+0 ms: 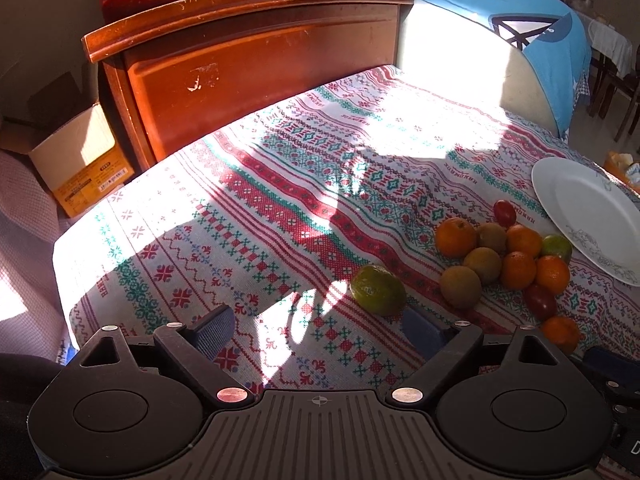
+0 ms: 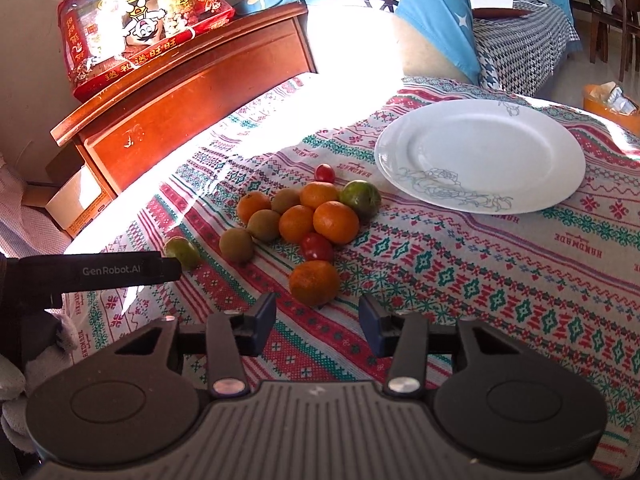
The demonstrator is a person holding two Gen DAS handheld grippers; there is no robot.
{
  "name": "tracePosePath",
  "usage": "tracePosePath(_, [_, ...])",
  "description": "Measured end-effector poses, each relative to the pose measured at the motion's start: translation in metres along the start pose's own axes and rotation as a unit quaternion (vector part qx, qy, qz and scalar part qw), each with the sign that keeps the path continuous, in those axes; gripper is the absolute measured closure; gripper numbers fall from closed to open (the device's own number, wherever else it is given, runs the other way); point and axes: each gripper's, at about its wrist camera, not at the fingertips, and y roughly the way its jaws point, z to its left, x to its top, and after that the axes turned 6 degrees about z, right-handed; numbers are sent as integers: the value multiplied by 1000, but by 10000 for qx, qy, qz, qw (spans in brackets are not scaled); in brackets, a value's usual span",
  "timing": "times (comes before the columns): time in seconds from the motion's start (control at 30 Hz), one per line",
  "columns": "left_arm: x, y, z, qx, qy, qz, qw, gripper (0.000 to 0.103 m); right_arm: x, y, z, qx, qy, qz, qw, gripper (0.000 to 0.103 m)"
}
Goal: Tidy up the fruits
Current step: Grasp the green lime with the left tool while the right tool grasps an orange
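Here, the right claw (image 2: 318,316) hangs with jaws apart and empty, just short of the nearest orange (image 2: 314,282). The left claw (image 1: 320,330) is spread wide, also empty, near a stray green fruit (image 1: 378,290). Beyond, the fruit pile (image 2: 304,216) sits on the patterned counter (image 2: 500,280); the white plate (image 2: 480,156) holds nothing. Sorting looks unstarted.

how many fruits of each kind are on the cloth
oranges: 5
kiwis: 3
green citrus: 2
small red fruits: 2
total: 12, all on the cloth; the plate holds none
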Motion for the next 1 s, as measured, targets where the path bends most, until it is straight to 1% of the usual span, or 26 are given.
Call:
tracePosePath(0.13, [1, 3, -5, -50, 97, -121, 9999, 12, 0, 2, 1, 8, 18, -29, 10000, 57])
tracePosePath(0.2, [1, 5, -6, -81, 152, -178, 9997, 16, 1, 2, 1, 5, 17, -36, 10000, 57])
tracePosePath(0.33, [0, 9, -11, -118, 268, -278, 9992, 16, 2, 5, 2, -12, 34, -64, 10000, 57])
tracePosePath(0.43, [-1, 11, -13, -74, 354, -315, 9989, 18, 3, 7, 2, -37, 56, -78, 9999, 56])
tracePosePath(0.5, [-1, 13, -14, -70, 379, -323, 9987, 22, 4, 9, 3, -62, 48, -93, 9999, 56])
tracePosePath(0.57, [0, 15, -14, -66, 360, -328, 9988, 24, 4, 10, 5, -76, 37, -109, 9999, 56])
tracePosePath(0.63, [0, 17, -14, -85, 324, -331, 9989, 29, 5, 11, 6, -95, 19, -124, 9999, 58])
tracePosePath(0.7, [-1, 19, -14, -123, 324, -322, 9989, 36, 4, 12, 6, -112, 4, -131, 9999, 63])
tracePosePath(0.73, [-2, 20, -15, -129, 346, -316, 9988, 37, 4, 13, 6, -98, 14, -119, 9999, 67])
tracePosePath(0.77, [-2, 20, -16, -133, 369, -320, 9987, 43, 4, 14, 6, -72, 27, -103, 9999, 71])
tracePosePath(0.8, [-3, 20, -17, -153, 397, -339, 9985, 49, 4, 14, 6, -62, 34, -101, 9999, 72])
tracePosePath(0.83, [-3, 20, -17, -175, 412, -362, 9983, 51, 4, 14, 6, -66, 27, -111, 9999, 72])
tracePosePath(0.97, [-4, 18, -19, -267, 469, -417, 9977, 68, 4, 13, 7, -18, 12, -106, 9999, 72])
tracePosePath(1.0, [-5, 18, -20, -275, 467, -426, 9976, 70, 4, 13, 7, -10, 7, -106, 9999, 72])
